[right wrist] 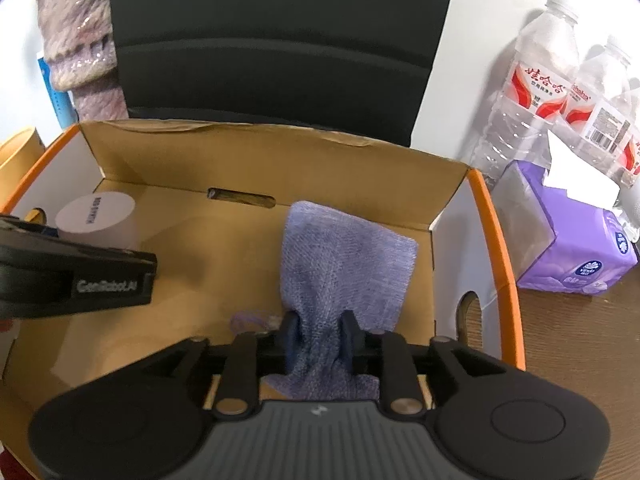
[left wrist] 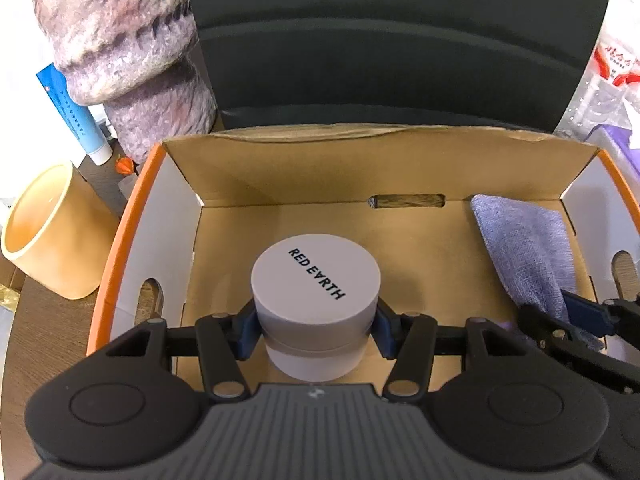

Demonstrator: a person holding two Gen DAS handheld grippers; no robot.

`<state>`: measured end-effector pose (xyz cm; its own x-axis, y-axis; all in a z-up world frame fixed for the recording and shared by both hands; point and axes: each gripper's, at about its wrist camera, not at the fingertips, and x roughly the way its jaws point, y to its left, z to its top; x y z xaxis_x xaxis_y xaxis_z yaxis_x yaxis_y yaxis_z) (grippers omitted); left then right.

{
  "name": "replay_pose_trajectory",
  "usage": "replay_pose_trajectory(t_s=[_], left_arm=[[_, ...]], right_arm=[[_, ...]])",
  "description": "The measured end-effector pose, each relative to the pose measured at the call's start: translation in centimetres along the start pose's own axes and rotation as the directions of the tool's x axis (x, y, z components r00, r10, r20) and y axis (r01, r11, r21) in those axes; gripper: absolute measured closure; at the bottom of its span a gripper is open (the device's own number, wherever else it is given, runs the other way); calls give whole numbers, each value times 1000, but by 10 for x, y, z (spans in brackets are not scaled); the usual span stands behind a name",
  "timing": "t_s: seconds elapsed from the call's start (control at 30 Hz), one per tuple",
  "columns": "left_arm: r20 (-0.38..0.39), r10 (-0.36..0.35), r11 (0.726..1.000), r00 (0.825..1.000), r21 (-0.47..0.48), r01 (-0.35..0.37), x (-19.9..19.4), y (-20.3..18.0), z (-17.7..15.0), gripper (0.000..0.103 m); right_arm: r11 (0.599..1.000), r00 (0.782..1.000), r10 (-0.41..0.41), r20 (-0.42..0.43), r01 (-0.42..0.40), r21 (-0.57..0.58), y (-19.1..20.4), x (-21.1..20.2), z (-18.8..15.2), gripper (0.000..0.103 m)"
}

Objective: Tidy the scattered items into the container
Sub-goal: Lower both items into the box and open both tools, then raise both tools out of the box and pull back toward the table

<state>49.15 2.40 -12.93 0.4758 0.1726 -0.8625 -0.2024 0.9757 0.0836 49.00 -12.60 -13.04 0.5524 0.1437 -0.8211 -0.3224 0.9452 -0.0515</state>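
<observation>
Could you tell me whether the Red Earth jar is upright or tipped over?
Upright: the jar shows its flat lid facing up inside the cardboard box, clamped at its sides by the left gripper.

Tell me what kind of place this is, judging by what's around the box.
Probably an office or home desk: a wooden tabletop with a black chair back behind the cardboard box, plus bottled water and a purple tissue pack beside it.

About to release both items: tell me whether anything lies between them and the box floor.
Nothing visible does. The left tool holds the jar over bare cardboard in the box; the right tool holds the purple cloth, already touching the floor.
</observation>
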Motion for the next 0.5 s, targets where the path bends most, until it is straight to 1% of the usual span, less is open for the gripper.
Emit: replay_pose_trajectory(t_s=[0.07,0.13,0.17,0.23,0.27,0.33,0.37,0.4,0.43,0.47,0.5], left_arm=[[-5,0,1000,1000,-6,0,1,1,1,47],[-10,0,1000,1000,-12,0,2,3,2,47],[-8,0,1000,1000,-13,0,2,4,2,47],[2,-2,1000,1000,-8,2,-1,4,1,45],[7,-4,1000,1000,-5,4,-3,5,1,42],[16,-6,1000,1000,0,6,-6,5,1,29],[21,-7,1000,1000,2,7,-7,5,1,16],[26,-8,1000,1000,5,8,-9,5,1,14],[31,-9,1000,999,7,9,-10,6,0,14],[38,-13,1000,999,10,13,-13,6,0,11],[49,-18,1000,999,10,18,-17,6,0,4]], right_arm=[[1000,1000,1,3,-1,3,1,-2,0,77],[1000,1000,1,-3,-1,4,2,-2,0,65],[1000,1000,2,-6,-2,4,2,-3,0,62],[1000,1000,13,-4,-13,9,2,-4,0,41],[1000,1000,18,2,-18,13,2,-5,1,38],[1000,999,22,24,-22,14,-1,-8,1,28],[1000,999,22,34,-22,14,-2,-9,2,25],[1000,999,22,41,-23,14,-2,-11,2,19],[1000,999,25,45,-26,13,-2,-13,3,18],[999,999,28,47,-29,14,-3,-14,3,18],[999,998,31,49,-32,16,-3,-16,3,17]])
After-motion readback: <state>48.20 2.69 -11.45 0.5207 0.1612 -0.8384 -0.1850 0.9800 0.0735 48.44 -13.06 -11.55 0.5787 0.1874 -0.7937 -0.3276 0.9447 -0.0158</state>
